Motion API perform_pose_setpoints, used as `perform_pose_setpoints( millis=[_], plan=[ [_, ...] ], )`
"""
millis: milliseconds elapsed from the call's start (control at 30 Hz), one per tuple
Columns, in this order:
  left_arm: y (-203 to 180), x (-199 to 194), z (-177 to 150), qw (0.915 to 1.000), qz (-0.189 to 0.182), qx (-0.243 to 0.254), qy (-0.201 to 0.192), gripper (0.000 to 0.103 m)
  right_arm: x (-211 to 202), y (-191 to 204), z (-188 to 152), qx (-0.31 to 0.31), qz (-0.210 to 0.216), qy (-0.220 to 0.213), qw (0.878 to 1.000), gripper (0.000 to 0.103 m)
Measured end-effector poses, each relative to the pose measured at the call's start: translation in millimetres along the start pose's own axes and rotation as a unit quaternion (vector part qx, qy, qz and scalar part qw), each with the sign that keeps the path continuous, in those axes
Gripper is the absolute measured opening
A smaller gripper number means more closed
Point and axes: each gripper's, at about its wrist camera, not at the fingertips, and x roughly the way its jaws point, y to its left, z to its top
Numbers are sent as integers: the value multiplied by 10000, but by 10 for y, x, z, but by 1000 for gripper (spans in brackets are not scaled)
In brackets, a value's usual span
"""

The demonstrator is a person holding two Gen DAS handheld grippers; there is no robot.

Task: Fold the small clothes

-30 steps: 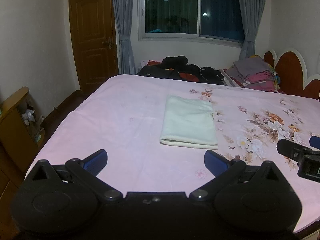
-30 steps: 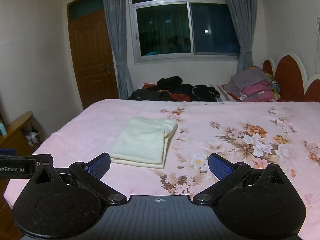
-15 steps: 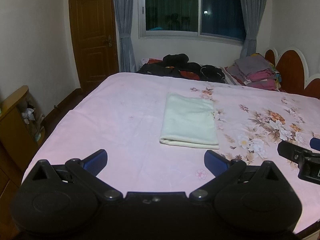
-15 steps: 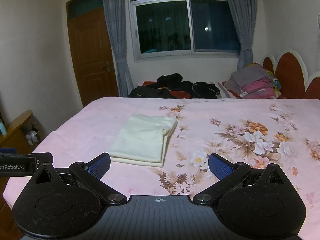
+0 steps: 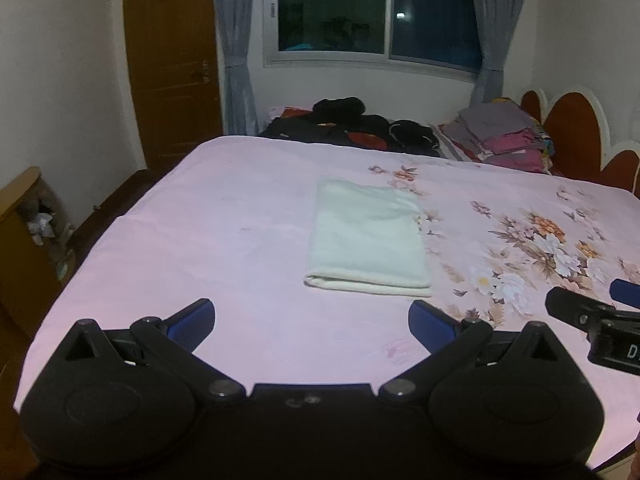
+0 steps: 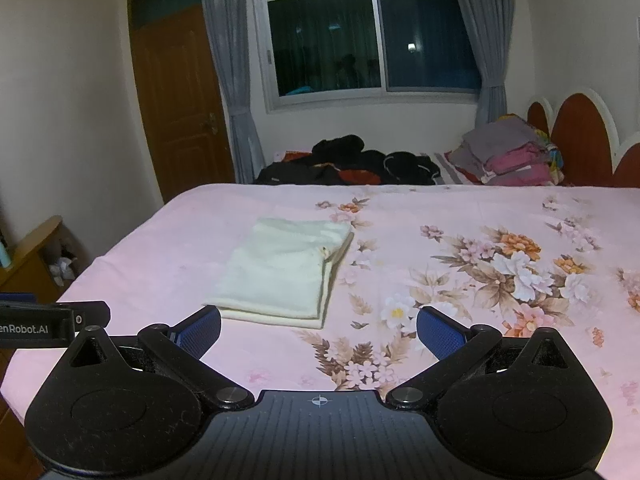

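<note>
A pale cream garment lies folded into a neat rectangle on the pink floral bed sheet, its folded edge toward me. In the right wrist view the same garment sits left of centre with stacked layers showing along its right side. My left gripper hovers open above the sheet, short of the garment's near edge, with nothing between its blue pads. The right gripper is also open and holds nothing, just short of the garment's near right corner. It also pokes into the left wrist view as the right gripper.
Dark clothes are heaped at the far edge of the bed, with a folded stack of grey and pink clothes by the red headboard. A wooden cabinet stands left of the bed. A door and a curtained window lie beyond.
Both grippers have tilted or risen slightly, so the bed and garment sit a little lower in view. The garment has not moved, and both grippers stay open.
</note>
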Motion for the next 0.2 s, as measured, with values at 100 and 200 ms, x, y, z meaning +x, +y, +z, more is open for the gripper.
perform_pose_setpoints(
  millis=[100,200],
  plan=[
    [-29,106,32,9999,-39,101,-87,102,104,-39,10,21,-15,65,10000,103],
    [-35,260,108,9998,10,128,-127,103,228,-82,22,5,-71,149,9999,103]
  ],
)
